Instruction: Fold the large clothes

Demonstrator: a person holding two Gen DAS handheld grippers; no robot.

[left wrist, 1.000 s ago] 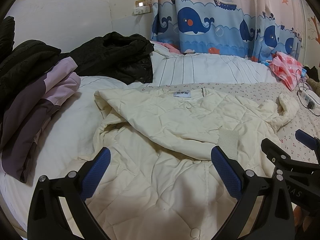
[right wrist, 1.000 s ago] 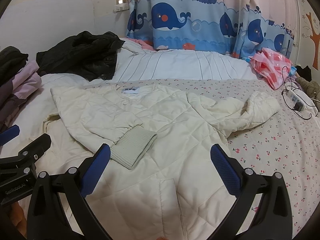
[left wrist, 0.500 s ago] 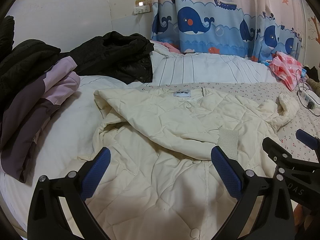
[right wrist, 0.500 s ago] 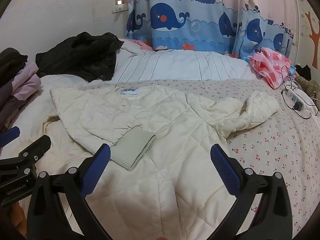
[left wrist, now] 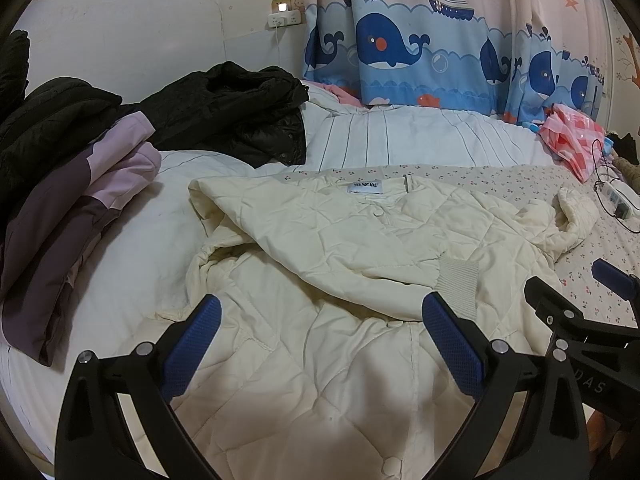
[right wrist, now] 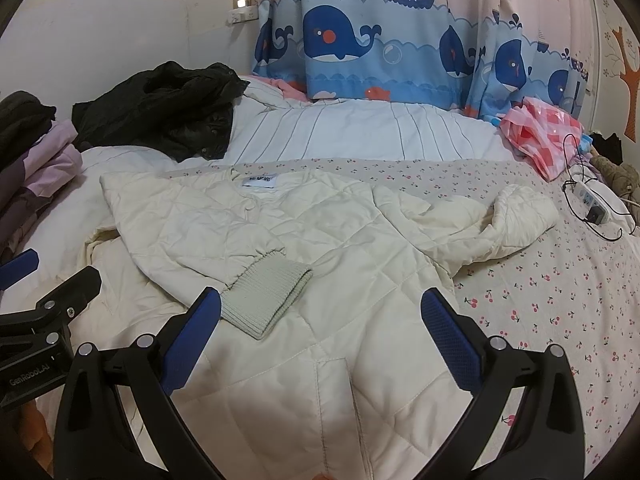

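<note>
You have folded 1 sleeve (right wrist: pixel 224 240) across the cream jacket (left wrist: pixel 320 360); the other sleeve (right wrist: pixel 500 228) is left. Your left gripper (left wrist: pixel 320 320) and right gripper (right wrist: pixel 320 316) both stand wide, empty.

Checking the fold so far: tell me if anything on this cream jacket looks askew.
The cream jacket is lopsided: one sleeve lies folded across the front, ribbed cuff on the chest, while the other sleeve sprawls bunched on the cherry-print sheet.
</note>
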